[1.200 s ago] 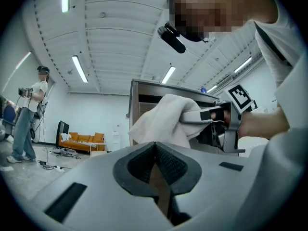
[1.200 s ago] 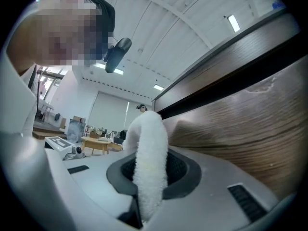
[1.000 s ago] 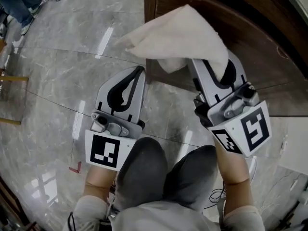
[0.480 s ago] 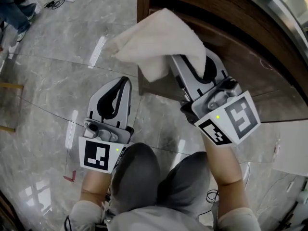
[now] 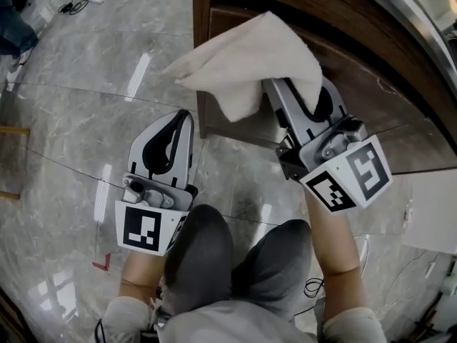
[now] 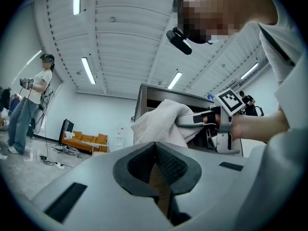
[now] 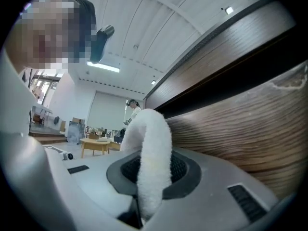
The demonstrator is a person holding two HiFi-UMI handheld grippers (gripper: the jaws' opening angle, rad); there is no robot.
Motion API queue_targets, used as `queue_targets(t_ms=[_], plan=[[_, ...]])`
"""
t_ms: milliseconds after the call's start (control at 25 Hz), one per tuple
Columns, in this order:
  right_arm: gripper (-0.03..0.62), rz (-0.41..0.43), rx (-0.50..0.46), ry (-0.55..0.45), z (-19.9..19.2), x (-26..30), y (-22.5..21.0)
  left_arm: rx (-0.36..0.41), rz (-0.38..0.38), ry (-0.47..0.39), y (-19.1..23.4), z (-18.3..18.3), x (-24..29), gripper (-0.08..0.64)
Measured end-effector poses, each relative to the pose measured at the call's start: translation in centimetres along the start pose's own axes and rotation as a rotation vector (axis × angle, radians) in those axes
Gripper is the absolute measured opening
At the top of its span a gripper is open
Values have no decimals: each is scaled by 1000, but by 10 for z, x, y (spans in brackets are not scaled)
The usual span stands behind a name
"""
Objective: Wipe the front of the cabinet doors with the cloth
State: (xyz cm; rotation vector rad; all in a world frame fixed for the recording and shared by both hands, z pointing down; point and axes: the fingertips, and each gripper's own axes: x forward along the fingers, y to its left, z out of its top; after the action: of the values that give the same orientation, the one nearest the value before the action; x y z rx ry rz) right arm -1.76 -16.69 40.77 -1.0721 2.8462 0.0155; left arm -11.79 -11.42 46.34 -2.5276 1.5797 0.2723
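Firmly, the right gripper (image 5: 296,100) had its jaws clamped on a fold of the cloth (image 5: 250,56), and the white pile bulged up between the pads in the right gripper view. From that pinch the cloth spread forward and to the left, its long axis lying across the gripper's line. One loose corner reached past the left vertical edge of the cabinet (image 5: 202,41) and out over the marble floor (image 5: 86,106). The dark wood door front (image 5: 378,77) lay just beyond and to the right of the jaws. In the right gripper view its grain ran close along the right side, but whether the cloth pressed on it could not be told. The left gripper (image 5: 176,128) sat lower and to the left over the floor, jaws together with nothing between them. It was well apart from the cabinet, so the right hand was plainly the nearer. By my judgement a wiping stroke had its room to the right along the door, while leftward the panel ended at that edge almost at once.
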Motion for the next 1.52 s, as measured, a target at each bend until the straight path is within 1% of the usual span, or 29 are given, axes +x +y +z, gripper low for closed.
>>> queue_targets(t_ms=[120,320,560,720,800,1200,1520], plan=[[69,-25,-6,-1,3,-7,-4,3,-10,-1,-2,4,-1,18],[69,-50,-45,11,-1,-25,-16,18,-32,6,-20,6,2,18],[69,-78,-39,2,-3,-45,-29,29,-45,12,-34,4,1,18],[69,-118,-33,-14,-2,-69,-43,35,-68,4,-48,7,2,18],[69,-138,-35,-17,-4,-77,-50,48,-72,16,-52,5,3,18],[69,-151,-27,-39,-3,-110,-71,79,-88,31,-82,3,10,18],[69,-206,-50,-31,3,-141,-89,75,-111,28,-98,1,15,18]])
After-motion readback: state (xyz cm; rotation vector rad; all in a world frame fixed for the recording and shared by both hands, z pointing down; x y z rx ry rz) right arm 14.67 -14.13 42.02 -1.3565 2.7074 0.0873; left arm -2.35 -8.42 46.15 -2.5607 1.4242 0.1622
